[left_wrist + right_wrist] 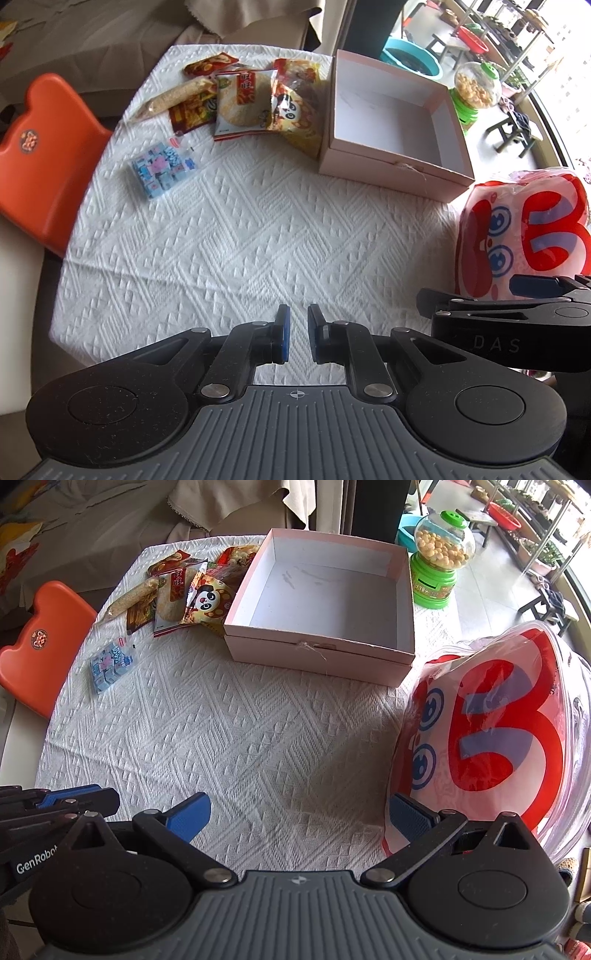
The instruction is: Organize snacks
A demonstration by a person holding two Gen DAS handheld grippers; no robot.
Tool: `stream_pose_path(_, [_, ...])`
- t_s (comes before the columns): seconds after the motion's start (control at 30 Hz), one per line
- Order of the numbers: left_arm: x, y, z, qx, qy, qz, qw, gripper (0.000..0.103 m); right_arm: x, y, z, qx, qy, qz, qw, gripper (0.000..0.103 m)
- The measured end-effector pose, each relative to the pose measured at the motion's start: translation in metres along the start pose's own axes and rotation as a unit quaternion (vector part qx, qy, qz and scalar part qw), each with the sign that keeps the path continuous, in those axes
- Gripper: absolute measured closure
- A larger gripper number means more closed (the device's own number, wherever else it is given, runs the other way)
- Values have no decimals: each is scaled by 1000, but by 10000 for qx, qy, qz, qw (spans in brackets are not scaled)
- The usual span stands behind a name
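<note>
An empty pink box (391, 122) (325, 602) stands open at the far side of the white tablecloth. Left of it lies a heap of snack packets: a panda packet (291, 107) (207, 602), a rice-cracker packet (240, 103) (171, 594), and a blue candy pack (162, 171) (109, 666) nearer. A big red-and-white snack bag (524, 232) (491, 738) stands at the right. My left gripper (298, 334) is nearly shut and empty, low over the cloth. My right gripper (299, 816) is open and empty, its right finger (410, 818) beside the big bag.
An orange chair (40, 155) (40, 642) stands at the table's left edge. A green candy dispenser jar (439, 561) (476, 88) stands behind the box at the right. The right gripper's body (517, 325) shows at the left view's right side.
</note>
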State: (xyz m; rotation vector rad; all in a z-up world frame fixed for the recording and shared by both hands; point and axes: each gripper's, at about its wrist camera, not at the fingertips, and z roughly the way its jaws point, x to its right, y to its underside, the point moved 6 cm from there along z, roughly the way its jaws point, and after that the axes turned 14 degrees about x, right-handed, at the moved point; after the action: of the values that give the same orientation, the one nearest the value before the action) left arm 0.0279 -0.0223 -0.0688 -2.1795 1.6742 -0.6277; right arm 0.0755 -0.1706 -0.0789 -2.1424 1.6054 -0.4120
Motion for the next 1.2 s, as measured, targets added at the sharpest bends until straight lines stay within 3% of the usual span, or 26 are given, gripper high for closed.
stream_pose_path(1.2, [7,-2,7,-38,63,-13,10000,89,3,-2,7,-97,-25,32,9999,0])
